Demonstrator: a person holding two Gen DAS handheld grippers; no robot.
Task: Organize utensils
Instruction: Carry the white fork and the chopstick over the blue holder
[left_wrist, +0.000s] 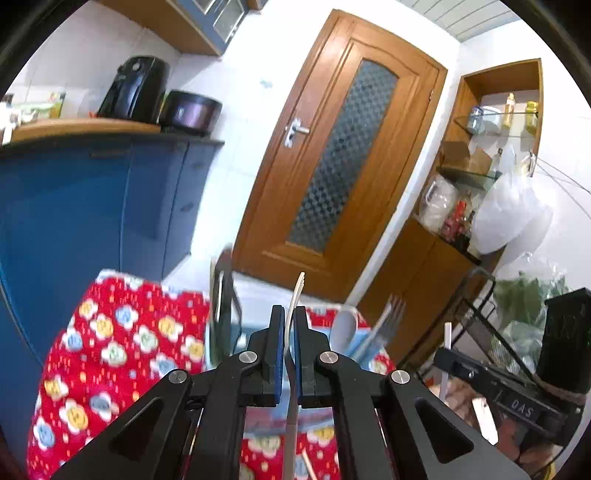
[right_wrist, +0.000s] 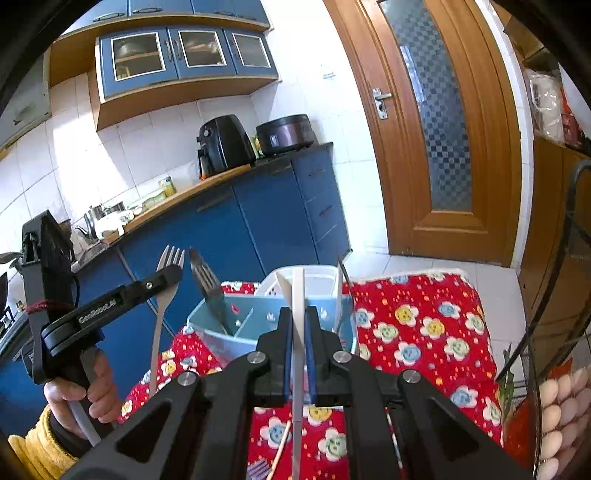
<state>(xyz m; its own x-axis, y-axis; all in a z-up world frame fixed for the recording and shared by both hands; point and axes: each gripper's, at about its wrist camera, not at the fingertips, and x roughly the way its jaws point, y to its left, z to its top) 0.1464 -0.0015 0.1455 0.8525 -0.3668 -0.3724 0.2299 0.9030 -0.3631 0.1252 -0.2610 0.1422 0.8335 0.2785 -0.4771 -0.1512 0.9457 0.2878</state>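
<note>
A white fork (left_wrist: 294, 306) stood nearly upright at the lower centre of the left wrist frame, tines up and seen edge-on, its slim handle running down to the bottom edge. In the right wrist view a flat white utensil (right_wrist: 297, 332), its type unclear, rose upright at lower centre with a pointed tip. Behind it sat a light blue divided caddy (right_wrist: 236, 332) on the red flowered cloth, with a dark-looking fork (right_wrist: 208, 288) leaning in its left compartment, tines up.
</note>
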